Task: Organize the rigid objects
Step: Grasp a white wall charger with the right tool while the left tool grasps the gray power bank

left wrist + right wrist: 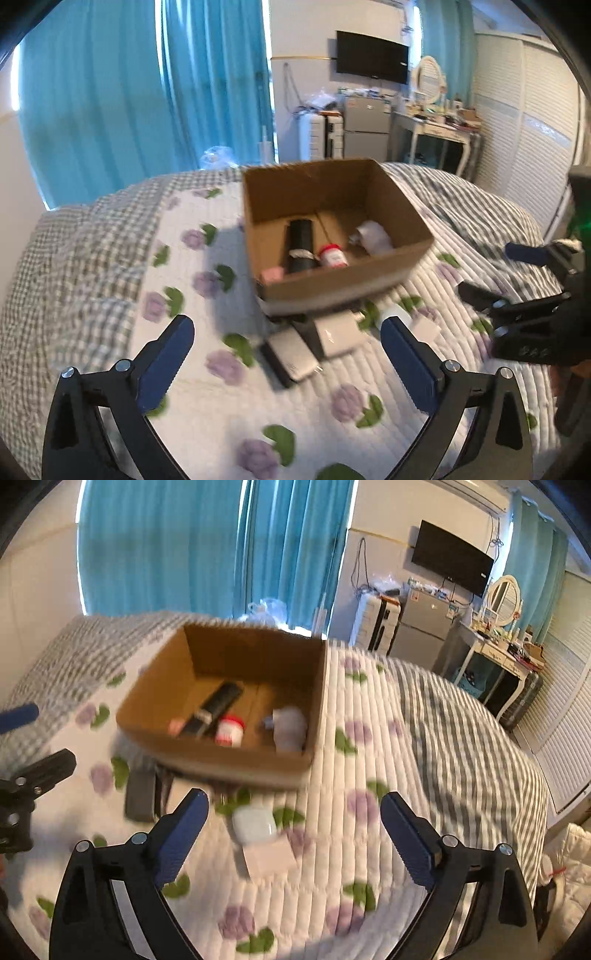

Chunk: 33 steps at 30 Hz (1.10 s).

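Note:
A brown cardboard box (332, 288) (229, 764) stands on the quilted bed. Inside it lie a black tube (301, 243) (218, 705), a red-capped white jar (332, 254) (231, 731), a crumpled white item (373, 236) (290, 725) and something small and pink (272, 274). On the quilt in front of the box lie a silver flat device (291, 356), a white flat box (338, 336), a rounded white case (255, 825) and a white card (269, 856). My left gripper (288, 328) hangs open above the silver device, holding nothing. My right gripper (291, 808) is open over the white case, also holding nothing.
The flowered quilt (362, 849) gives way to grey stripes on the right and checks on the left. Behind the bed are blue curtains (147, 92), a small fridge (365, 129), a wall television (373, 55) and a cluttered dressing table (439, 125). White louvred doors (535, 129) line the right wall.

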{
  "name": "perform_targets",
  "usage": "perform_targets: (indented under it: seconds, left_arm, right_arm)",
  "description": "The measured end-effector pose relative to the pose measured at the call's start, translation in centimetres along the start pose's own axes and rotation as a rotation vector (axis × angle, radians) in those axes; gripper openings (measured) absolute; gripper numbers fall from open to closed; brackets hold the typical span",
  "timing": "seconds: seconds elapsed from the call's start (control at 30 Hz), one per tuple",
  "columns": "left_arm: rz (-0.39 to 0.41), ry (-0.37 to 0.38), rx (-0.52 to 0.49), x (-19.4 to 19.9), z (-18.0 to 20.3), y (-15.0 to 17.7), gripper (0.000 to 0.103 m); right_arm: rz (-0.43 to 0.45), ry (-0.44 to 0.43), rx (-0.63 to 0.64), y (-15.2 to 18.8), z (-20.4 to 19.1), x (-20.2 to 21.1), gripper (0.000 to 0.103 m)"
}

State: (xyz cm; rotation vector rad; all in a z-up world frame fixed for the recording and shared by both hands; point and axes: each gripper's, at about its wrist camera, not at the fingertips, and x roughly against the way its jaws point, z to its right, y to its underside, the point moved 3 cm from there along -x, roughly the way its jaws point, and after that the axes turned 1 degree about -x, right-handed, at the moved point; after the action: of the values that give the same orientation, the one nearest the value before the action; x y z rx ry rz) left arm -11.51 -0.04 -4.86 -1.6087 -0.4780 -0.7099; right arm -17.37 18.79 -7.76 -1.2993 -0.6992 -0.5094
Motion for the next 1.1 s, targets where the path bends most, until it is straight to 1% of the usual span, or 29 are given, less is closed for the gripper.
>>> perform_targets:
  seconds: [0.1, 0.2, 0.27, 0.37, 0.43, 0.53, 0.63, 0.7, 0.73, 0.77, 0.8, 0.83, 0.87, 0.93, 1.0, 1.1]
  left_arm:
    - [-0.043, -0.003, -0.014, -1.2, 1.1, 1.3, 0.103]
    - [-0.077, -0.023, 0.000, -2.6, 1.6, 2.7, 0.103]
    - [-0.087, -0.035, 0.010, -3.6, 1.8, 3.7, 0.103]
    - [-0.114, -0.058, 0.011, -5.0, 2.0, 5.1, 0.103]
    - [-0.134, -0.063, 0.014, -5.9, 2.1, 5.9, 0.103]
    - [-0.162, -0.065, 0.009, -6.9, 2.2, 6.9, 0.103]
    - [-0.172, -0.069, 0.009, -7.2, 2.0, 7.4, 0.103]
    - [-0.177, -0.062, 0.027, -7.3, 1.7, 7.6, 0.103]
    - [-0.179, -0.062, 0.034, -7.3, 1.6, 7.7, 0.103]
    - [-0.182, -0.059, 0.043, -7.3, 1.4, 7.7, 0.103]
    - [-0.185, -0.052, 0.056, -7.3, 1.2, 7.8, 0.103]
    - [-0.185, -0.049, 0.063, -7.3, 1.1, 7.7, 0.103]
    - [-0.185, -0.045, 0.072, -7.3, 0.9, 7.7, 0.103]
    - [-0.179, -0.040, 0.084, -6.9, 0.8, 7.5, 0.103]
    - [-0.172, -0.040, 0.086, -6.6, 0.8, 7.0, 0.103]
    - [-0.174, -0.044, 0.088, -6.5, 0.6, 6.2, 0.103]
  right_arm:
    - [-0.043, -0.022, -0.005, 2.4, -0.1, -1.4, 0.096]
    - [-0.073, -0.007, 0.011, 4.4, -0.4, -3.2, 0.096]
    - [-0.128, 0.011, 0.015, 5.8, -0.5, -4.8, 0.096]
    - [-0.194, -0.014, 0.018, 7.6, -0.9, -7.0, 0.096]
    - [-0.210, 0.000, 0.040, 7.9, -1.4, -7.7, 0.096]
    - [-0.216, -0.008, 0.057, 8.0, -2.0, -8.6, 0.096]
    - [-0.246, 0.008, 0.064, 8.0, -2.2, -10.2, 0.096]
    - [-0.258, 0.004, 0.055, 7.9, -2.1, -11.0, 0.095]
    - [-0.261, 0.002, 0.051, 7.8, -2.1, -11.2, 0.091]
    - [-0.262, 0.000, 0.046, 7.7, -2.1, -11.5, 0.081]
    - [-0.264, -0.002, 0.043, 7.5, -2.1, -11.7, 0.074]
    - [-0.270, 0.000, 0.040, 7.6, -2.1, -11.9, 0.063]
    - [-0.274, -0.010, 0.037, 7.6, -2.1, -12.0, 0.059]
    - [-0.271, -0.003, 0.042, 7.6, -2.3, -11.7, 0.059]
    - [-0.251, 0.017, 0.046, 7.5, -2.4, -10.8, 0.059]
    - [-0.216, -0.010, 0.008, 6.6, -2.3, -9.2, 0.059]
